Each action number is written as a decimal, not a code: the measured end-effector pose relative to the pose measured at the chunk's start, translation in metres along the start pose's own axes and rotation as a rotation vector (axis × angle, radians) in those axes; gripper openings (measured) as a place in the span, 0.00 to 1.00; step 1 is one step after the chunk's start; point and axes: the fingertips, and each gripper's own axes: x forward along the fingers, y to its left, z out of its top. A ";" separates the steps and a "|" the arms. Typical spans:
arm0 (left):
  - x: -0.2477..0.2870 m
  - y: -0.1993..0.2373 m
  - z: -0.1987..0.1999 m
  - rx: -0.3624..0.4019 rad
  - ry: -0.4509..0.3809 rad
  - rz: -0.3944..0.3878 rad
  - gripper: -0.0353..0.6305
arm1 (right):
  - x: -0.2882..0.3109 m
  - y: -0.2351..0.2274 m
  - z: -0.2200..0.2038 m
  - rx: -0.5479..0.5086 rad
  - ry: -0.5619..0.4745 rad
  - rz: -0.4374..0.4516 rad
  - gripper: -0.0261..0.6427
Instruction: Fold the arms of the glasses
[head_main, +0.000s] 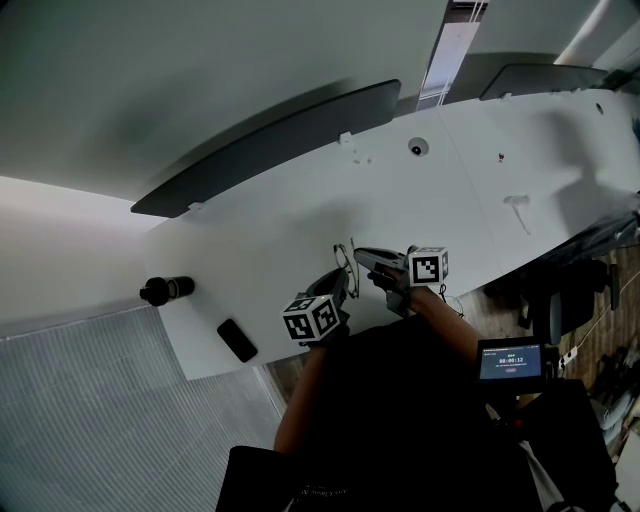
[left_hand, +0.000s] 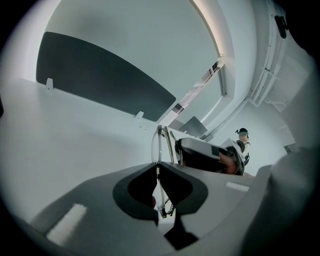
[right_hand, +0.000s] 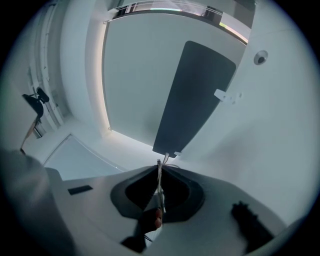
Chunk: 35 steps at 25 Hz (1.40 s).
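A thin wire-framed pair of glasses (head_main: 345, 262) is held above the near edge of the white table (head_main: 300, 225), between my two grippers. My left gripper (head_main: 342, 286) comes from below left and is shut on the frame. In the left gripper view the lens rim (left_hand: 159, 144) rises upright out of its closed jaws (left_hand: 156, 166), and the right gripper (left_hand: 205, 155) is just beyond. My right gripper (head_main: 362, 257) reaches in from the right. In the right gripper view its jaws (right_hand: 160, 167) are shut on a thin arm of the glasses (right_hand: 159, 186).
A black phone (head_main: 238, 340) and a black cylinder (head_main: 166, 290) lie at the table's left end. A dark divider panel (head_main: 270, 150) runs along the far edge. A small round fitting (head_main: 417, 148) and a white piece (head_main: 517, 206) sit further right. A chair (head_main: 560, 300) stands beside the table.
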 end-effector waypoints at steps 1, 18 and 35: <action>-0.001 0.001 0.000 -0.010 -0.005 0.003 0.10 | -0.001 0.001 0.001 -0.001 -0.003 -0.001 0.08; -0.009 0.016 0.006 -0.078 -0.049 0.024 0.10 | -0.004 -0.001 0.004 -0.018 -0.024 -0.016 0.08; -0.015 0.027 0.016 -0.271 -0.126 -0.015 0.10 | -0.019 -0.002 0.013 -0.020 -0.072 -0.042 0.08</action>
